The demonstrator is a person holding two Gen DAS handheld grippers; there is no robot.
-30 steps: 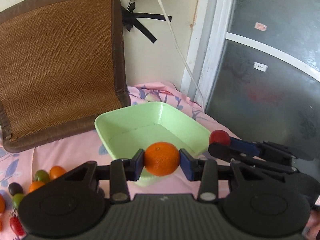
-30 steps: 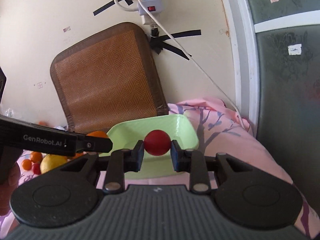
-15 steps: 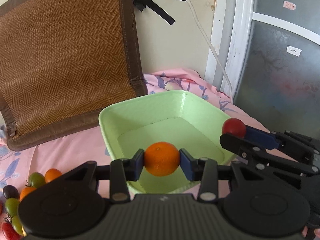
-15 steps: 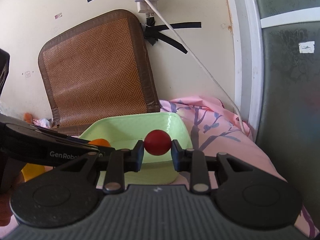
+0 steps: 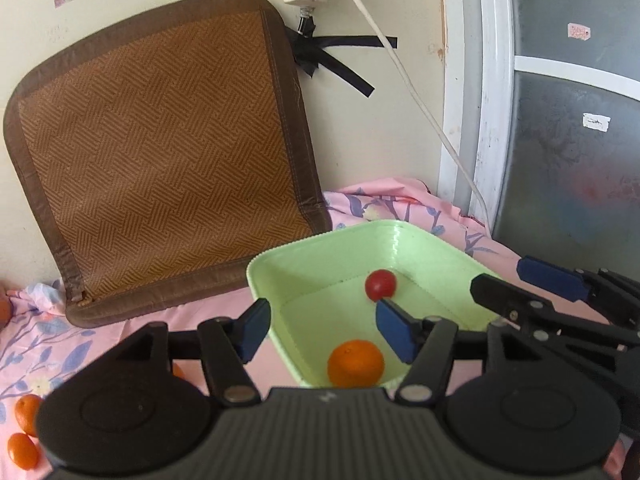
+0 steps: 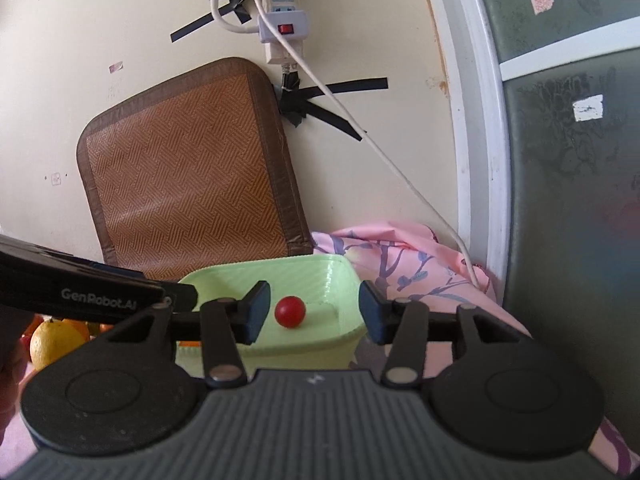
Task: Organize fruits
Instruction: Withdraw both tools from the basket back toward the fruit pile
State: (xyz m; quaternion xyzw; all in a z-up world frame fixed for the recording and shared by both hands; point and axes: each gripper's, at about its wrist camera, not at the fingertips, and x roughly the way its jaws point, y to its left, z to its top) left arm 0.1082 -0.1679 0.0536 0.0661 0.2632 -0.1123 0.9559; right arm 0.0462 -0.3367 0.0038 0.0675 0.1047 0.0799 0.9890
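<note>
left wrist: close, looks down into green tray [image 5: 394, 230] | right wrist: close, nearly level, same tray [image 6: 328, 268] | shared: woven mat [image 5: 160, 152], wall

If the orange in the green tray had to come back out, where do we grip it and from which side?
Grip the orange across its widest middle, coming down from above. It is round, with no stem or handle to favour, and lies in the green tray near the wall closest to the camera, which probably blocks a level approach. The left gripper, jaws just opened with nothing between the pads, hangs over it.
</note>
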